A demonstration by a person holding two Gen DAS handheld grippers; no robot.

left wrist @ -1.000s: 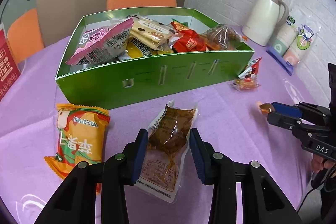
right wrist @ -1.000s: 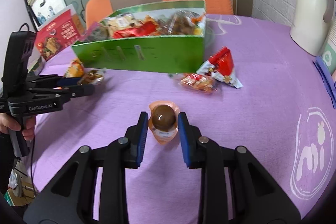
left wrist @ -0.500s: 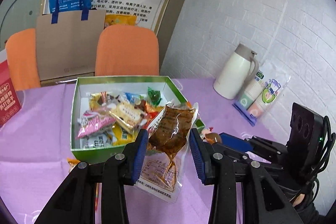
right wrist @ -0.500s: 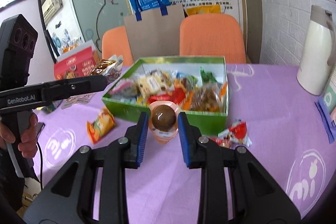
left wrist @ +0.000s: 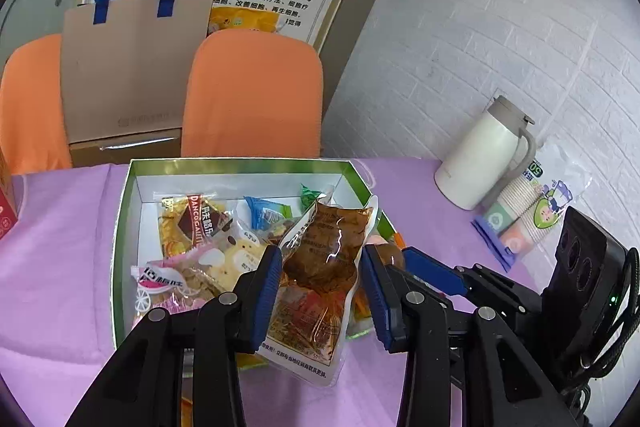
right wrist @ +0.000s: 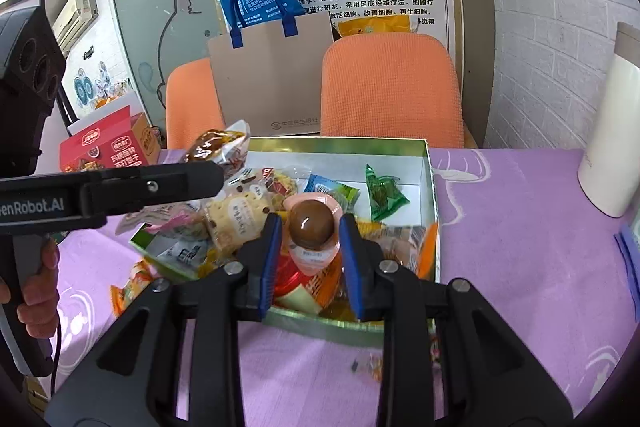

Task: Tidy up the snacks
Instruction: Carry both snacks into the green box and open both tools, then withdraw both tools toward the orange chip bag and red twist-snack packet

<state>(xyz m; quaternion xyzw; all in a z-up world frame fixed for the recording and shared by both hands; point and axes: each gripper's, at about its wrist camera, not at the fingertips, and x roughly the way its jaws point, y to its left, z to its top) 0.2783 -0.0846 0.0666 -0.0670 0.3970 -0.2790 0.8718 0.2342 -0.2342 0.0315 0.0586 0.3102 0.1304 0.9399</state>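
Purple-clothed bench (left wrist: 60,227) with a green snack box (left wrist: 124,227) as landmark. Left wrist view: the left tool (left wrist: 320,291) is clenched on a clear pouch of brown braised snack (left wrist: 320,267), held above the box's near edge; beyond the box to the right stands a white thermos jug (left wrist: 480,155). The box is already well filled.

Right wrist view: the right tool (right wrist: 308,247) grasps a sealed cup with a brown egg-like snack (right wrist: 311,223) over the box's near wall. Only this view shows packets left outside the box: an orange packet (right wrist: 128,287) at its left corner and a small candy (right wrist: 368,363) in front, judged still to be collected.
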